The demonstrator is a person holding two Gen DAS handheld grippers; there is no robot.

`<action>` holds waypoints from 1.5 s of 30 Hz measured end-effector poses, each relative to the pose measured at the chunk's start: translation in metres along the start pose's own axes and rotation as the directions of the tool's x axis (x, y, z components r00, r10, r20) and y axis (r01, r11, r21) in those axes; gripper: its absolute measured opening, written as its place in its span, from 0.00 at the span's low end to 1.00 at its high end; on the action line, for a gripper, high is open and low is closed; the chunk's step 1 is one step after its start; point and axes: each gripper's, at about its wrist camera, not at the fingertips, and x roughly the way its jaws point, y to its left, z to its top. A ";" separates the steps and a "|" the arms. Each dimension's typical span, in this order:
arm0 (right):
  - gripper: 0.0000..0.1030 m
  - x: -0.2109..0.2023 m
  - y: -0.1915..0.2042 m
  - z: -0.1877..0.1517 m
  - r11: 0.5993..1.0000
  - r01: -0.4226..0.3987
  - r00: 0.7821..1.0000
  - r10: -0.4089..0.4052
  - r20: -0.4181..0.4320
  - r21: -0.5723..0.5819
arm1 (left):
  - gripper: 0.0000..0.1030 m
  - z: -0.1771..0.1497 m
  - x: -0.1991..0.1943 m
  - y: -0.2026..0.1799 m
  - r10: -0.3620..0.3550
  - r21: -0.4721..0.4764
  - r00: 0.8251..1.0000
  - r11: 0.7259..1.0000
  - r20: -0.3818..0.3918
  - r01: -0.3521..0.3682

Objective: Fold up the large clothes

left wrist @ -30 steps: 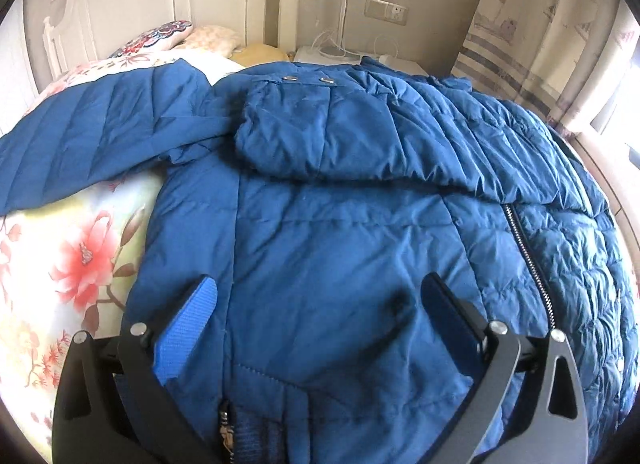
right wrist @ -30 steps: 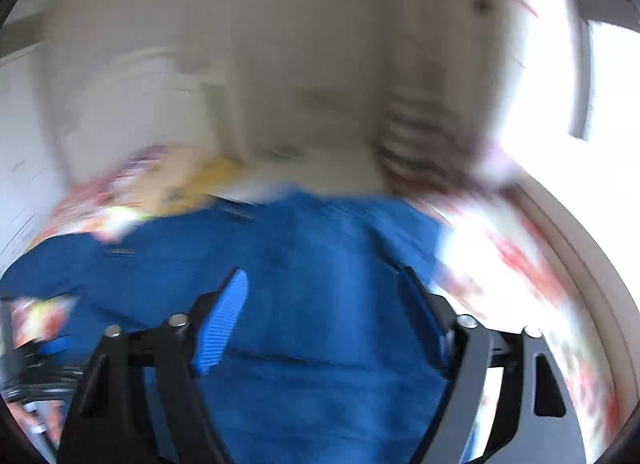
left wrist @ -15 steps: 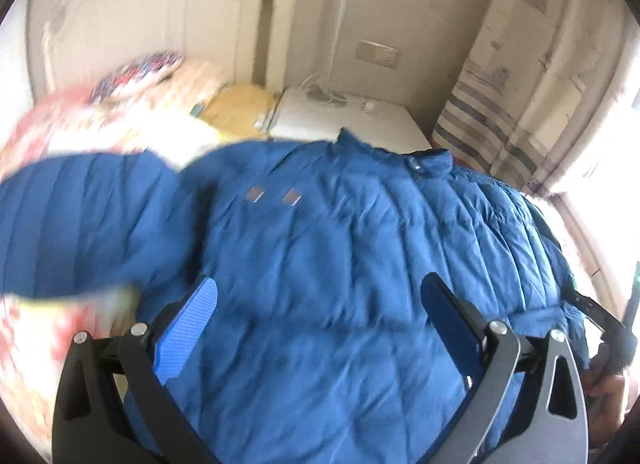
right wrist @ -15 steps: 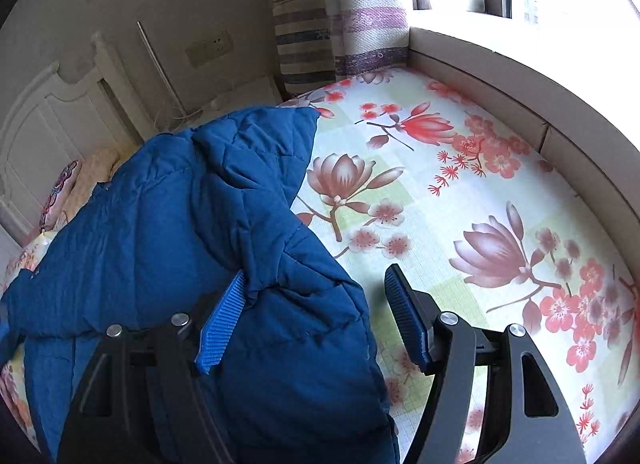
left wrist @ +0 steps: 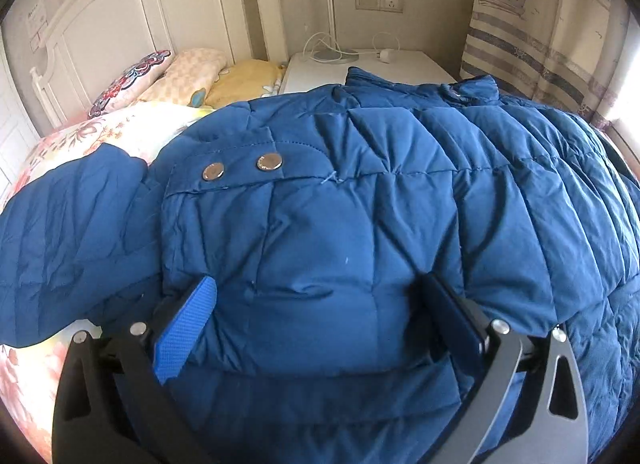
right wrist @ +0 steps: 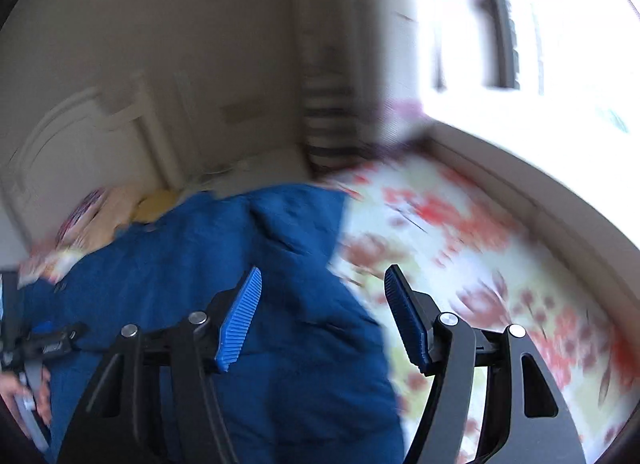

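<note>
A large blue quilted down jacket (left wrist: pixel 340 200) lies spread on a floral-sheeted bed. A folded part with two metal snaps (left wrist: pixel 242 166) lies on top of it. One sleeve (left wrist: pixel 68 232) stretches out to the left. My left gripper (left wrist: pixel 316 304) is open, low over the folded part, its fingers (left wrist: pixel 184 328) to either side of a padded bulge. In the blurred right wrist view my right gripper (right wrist: pixel 322 316) is open and empty above the jacket's right edge (right wrist: pixel 280 304). The other hand-held gripper (right wrist: pixel 44 344) shows at the far left there.
Pillows (left wrist: pixel 188 72) lie at the white headboard (left wrist: pixel 132 12). A white nightstand (left wrist: pixel 360 64) with cables stands behind the jacket. A striped curtain (left wrist: pixel 532 24) hangs at right. Bare floral sheet (right wrist: pixel 480 272) lies right of the jacket, bounded by a raised window ledge (right wrist: pixel 540 200).
The left gripper has come down and closer onto the folded part with the snaps. The right gripper has lifted and swung, blurring its view, and its jaws have narrowed somewhat.
</note>
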 end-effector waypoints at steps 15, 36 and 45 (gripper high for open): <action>0.70 0.094 0.087 0.073 0.994 0.012 0.989 -0.028 -0.144 -0.112 | 0.98 -0.002 -0.002 0.001 -0.014 -0.010 1.000 1.000 0.009 0.015; 0.86 0.049 0.111 -0.030 0.937 0.021 0.945 -0.133 -0.300 -0.350 | 0.98 -0.002 -0.002 0.004 -0.040 -0.024 0.999 0.999 0.017 0.040; 0.95 0.037 0.085 -0.043 0.968 0.020 0.959 -0.089 -0.268 -0.249 | 0.93 -0.027 -0.051 0.080 -0.195 -0.312 0.959 0.916 0.206 0.253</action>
